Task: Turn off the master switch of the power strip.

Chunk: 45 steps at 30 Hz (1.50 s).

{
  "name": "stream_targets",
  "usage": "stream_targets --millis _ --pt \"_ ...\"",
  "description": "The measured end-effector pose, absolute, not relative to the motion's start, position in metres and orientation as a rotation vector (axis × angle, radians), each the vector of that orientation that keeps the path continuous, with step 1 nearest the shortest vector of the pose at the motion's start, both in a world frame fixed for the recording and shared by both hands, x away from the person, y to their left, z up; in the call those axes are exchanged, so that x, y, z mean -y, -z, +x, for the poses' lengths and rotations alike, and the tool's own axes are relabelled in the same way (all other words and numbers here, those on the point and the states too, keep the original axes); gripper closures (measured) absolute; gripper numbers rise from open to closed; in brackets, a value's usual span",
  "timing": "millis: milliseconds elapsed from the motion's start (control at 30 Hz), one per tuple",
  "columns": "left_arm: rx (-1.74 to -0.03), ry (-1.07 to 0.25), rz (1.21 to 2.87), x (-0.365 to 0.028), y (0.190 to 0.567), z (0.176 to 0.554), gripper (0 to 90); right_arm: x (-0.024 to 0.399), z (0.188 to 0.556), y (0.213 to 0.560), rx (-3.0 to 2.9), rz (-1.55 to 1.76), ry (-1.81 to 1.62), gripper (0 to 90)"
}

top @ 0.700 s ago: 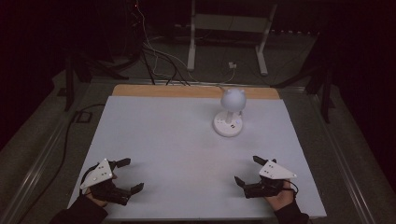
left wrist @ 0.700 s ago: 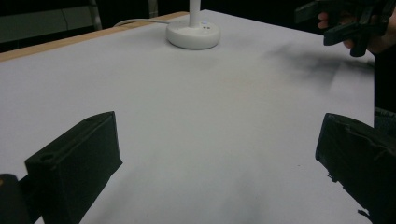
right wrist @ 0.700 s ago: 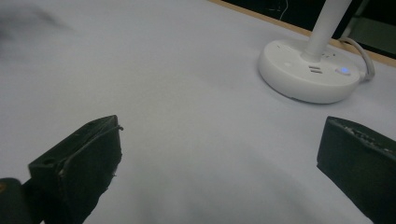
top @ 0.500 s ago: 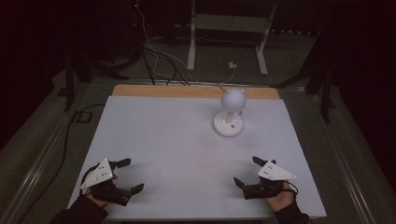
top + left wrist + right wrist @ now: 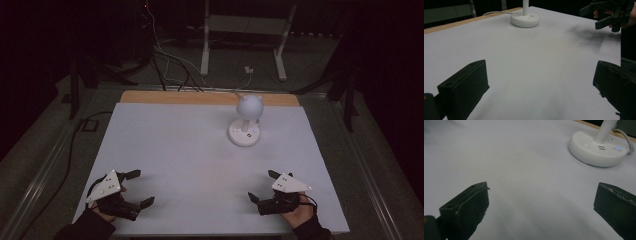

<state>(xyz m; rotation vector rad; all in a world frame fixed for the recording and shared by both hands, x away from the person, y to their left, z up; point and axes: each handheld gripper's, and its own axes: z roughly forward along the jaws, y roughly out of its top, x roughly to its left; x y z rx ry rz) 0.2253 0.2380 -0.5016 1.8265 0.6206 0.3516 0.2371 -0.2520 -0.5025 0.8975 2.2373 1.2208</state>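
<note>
the lamp (image 5: pixel 244 122) stands upright on the tabletop (image 5: pixel 190 145), right of the middle and toward the far side, its round base flat on the white sheet and its head above the stem. a cord runs from the base off the far edge, where a strip of bare wood shows beyond the sheet.

the left claw (image 5: pixel 141 188) sits near the near-left corner, close to the near edge and a little in from the left edge. its jaws stand wide apart with nothing between them; in the left gripper view (image 5: pixel 540 82) bare white sheet lies between the two black jaws.

the right claw (image 5: pixel 261 185) sits near the near-right side, close to the near edge and in from the right edge. its jaws are also wide apart and hold nothing; in the right gripper view (image 5: pixel 541 202) the lamp base (image 5: pixel 597 147) lies ahead and to the right, well apart from the jaws, with a small blue light on its top.

between the two claws the sheet is open across the whole near half, and the run from each claw to the lamp is bare. the left half of the tabletop carries nothing. the floor around it is dark, with cables (image 5: pixel 165 65) and a stand's legs (image 5: pixel 242 45) beyond the far edge.
</note>
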Motion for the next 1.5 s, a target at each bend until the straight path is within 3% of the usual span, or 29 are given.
stream_targets --millis 767,1500 --pt "-0.619 -0.345 1.828 -0.237 0.502 0.226 0.4 0.241 0.238 0.466 -2.201 0.921 -1.249 0.0" --pt "-0.620 -0.344 1.819 -0.237 0.502 0.226 0.5 0.243 0.285 0.437 -2.121 0.931 -1.287 0.0"
